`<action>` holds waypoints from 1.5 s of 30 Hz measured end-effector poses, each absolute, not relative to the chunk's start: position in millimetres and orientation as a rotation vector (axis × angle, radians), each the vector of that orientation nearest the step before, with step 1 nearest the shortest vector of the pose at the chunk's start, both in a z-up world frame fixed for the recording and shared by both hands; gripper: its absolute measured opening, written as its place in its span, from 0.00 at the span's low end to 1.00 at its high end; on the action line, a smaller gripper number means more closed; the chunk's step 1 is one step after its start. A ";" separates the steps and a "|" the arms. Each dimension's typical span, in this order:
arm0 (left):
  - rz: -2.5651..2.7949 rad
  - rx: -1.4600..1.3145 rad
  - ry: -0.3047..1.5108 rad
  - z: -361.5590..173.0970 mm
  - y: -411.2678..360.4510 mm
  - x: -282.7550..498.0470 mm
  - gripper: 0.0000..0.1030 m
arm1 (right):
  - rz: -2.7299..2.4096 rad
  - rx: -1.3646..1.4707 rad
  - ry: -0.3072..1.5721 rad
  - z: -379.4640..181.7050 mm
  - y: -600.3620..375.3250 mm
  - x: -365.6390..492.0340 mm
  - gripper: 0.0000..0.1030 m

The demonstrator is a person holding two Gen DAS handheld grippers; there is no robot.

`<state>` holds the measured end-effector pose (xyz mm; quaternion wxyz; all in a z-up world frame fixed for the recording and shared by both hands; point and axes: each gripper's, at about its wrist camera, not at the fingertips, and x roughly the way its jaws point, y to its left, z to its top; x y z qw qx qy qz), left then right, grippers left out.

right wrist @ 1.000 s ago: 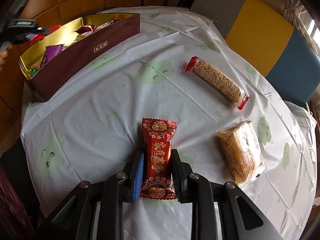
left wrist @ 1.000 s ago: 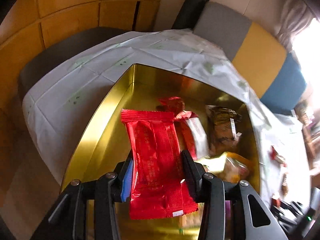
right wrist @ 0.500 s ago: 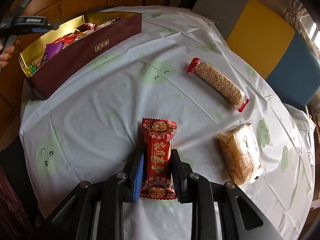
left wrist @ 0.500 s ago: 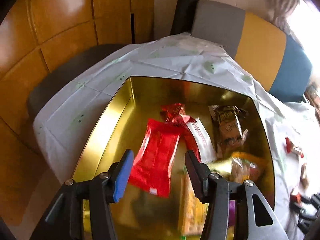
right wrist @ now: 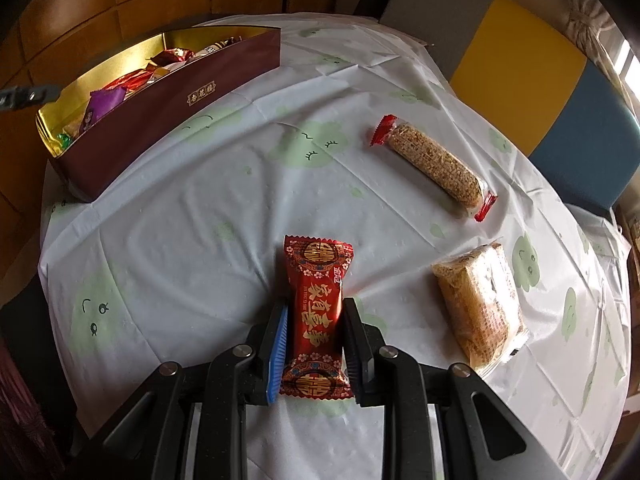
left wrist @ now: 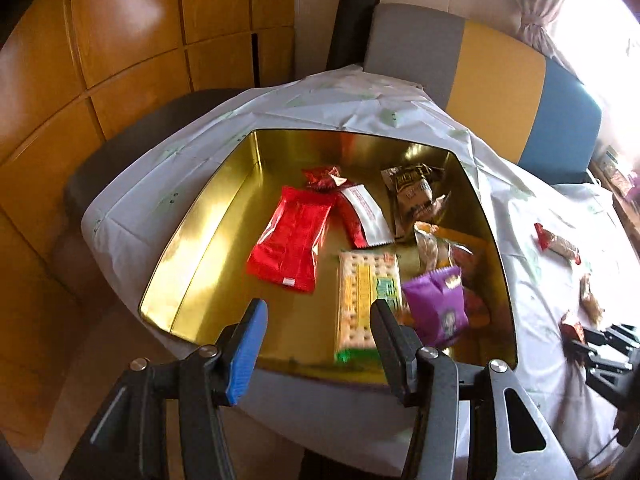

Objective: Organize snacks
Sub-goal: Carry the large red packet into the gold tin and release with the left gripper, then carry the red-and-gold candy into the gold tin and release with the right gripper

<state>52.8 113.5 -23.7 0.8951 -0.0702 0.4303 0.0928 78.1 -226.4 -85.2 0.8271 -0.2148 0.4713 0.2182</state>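
My left gripper [left wrist: 318, 308] is open and empty, raised above the near edge of the gold-lined box [left wrist: 192, 256]. A plain red packet [left wrist: 294, 236] lies on the box floor with a cracker pack [left wrist: 368, 292], a purple packet [left wrist: 438, 304] and several other snacks. My right gripper [right wrist: 314, 320] is shut on a red patterned snack packet [right wrist: 316, 308], close over the tablecloth. The box [right wrist: 180, 108] shows maroon at far left in the right wrist view.
A long grain bar with red ends [right wrist: 434, 166] and a clear-wrapped golden cake [right wrist: 478, 304] lie on the white tablecloth [right wrist: 192, 216] right of my right gripper. A grey, yellow and blue bench back [left wrist: 500, 76] stands behind the table. Wooden panels [left wrist: 120, 40] are at left.
My left gripper opened and let the plain red packet drop into the box, then pulled back and up. My right gripper kept hold of its packet and barely moved.
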 end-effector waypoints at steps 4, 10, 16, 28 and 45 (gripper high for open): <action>0.192 -0.145 0.878 -20.4 115.7 45.1 0.52 | 0.460 -0.409 1.023 -85.0 -230.1 82.2 0.24; 0.186 -0.143 0.850 -15.9 118.2 35.6 0.52 | 0.396 -0.349 1.079 -83.7 -229.1 89.6 0.24; 0.159 -0.158 0.810 -10.5 119.2 29.1 0.53 | 0.264 -0.297 1.086 -84.0 -222.4 88.3 0.23; 0.167 -0.187 0.801 -13.8 130.7 27.4 0.53 | 0.123 -0.158 1.094 -83.8 -220.2 87.1 0.22; 0.204 -0.194 0.780 -11.1 140.1 16.8 0.53 | 0.131 -0.023 1.081 -78.8 -227.8 84.1 0.22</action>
